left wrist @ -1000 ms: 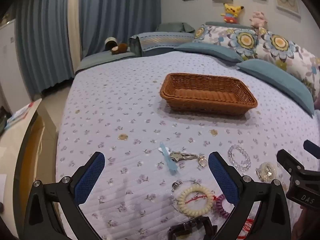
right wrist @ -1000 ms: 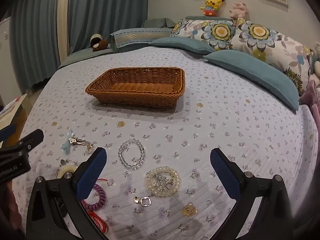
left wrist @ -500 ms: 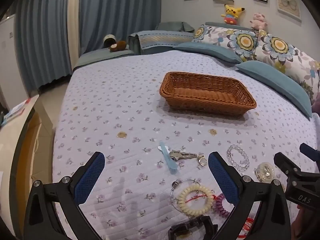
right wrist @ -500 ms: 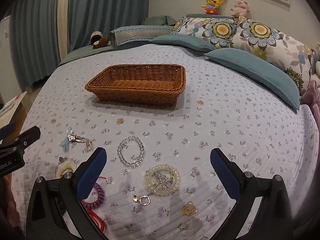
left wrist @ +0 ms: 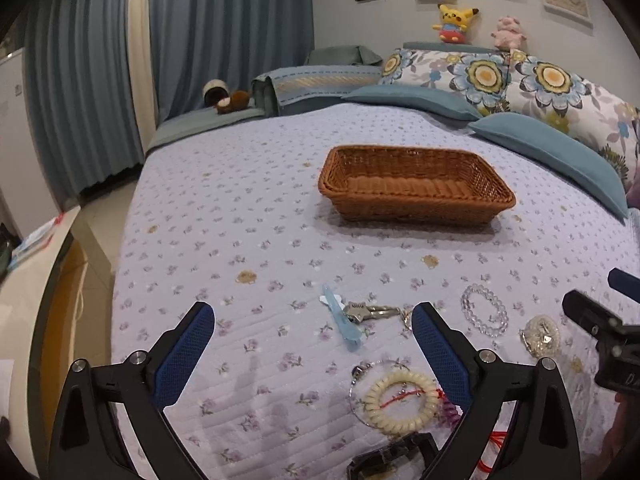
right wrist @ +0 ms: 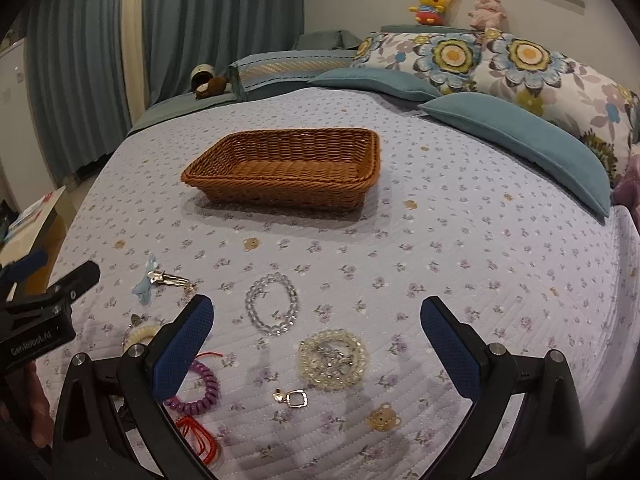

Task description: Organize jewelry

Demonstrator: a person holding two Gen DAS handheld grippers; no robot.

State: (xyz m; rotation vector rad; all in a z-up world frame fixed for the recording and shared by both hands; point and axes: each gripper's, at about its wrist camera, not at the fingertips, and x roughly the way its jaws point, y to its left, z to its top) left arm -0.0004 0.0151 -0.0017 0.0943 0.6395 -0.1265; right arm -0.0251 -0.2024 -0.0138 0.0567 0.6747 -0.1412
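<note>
**Both grippers pull back a little; nothing picked yet**

The jewelry lies scattered on the near part of the bedspread [right wrist: 480, 240], low in both frames: a clear bead bracelet [right wrist: 273, 304] at lower centre of the right wrist view, a pale beaded bracelet [right wrist: 333, 358] with a metal piece heaped on it just below, a small gold charm [right wrist: 294, 398] under that, and a purple coil hair tie [right wrist: 200, 390] and red cord [right wrist: 198, 438] at lower left. In the left wrist view a light blue hair clip [left wrist: 342, 322] lies at lower centre, touching a silver star clip [left wrist: 366, 311], with a cream coil hair tie [left wrist: 402, 396] below them. The wicker basket [right wrist: 372, 168] sits well apart from all of it, mid-frame, and looks empty

Over the last second the whole scene has slid slightly up and away in both views, so both tools have eased back and tilted a touch; no item has moved on the cloth. The left gripper [left wrist: 312, 340] and right gripper [right wrist: 316, 340] both stand with fingers wide apart, holding nothing

I judge the task to be at its very start: every piece is yet to be carried to the basket, and the shift reads as lining up for a first pick rather than progress. The bracelets lie between the right gripper's fingers in its view, so they seem the likeliest first target
</note>
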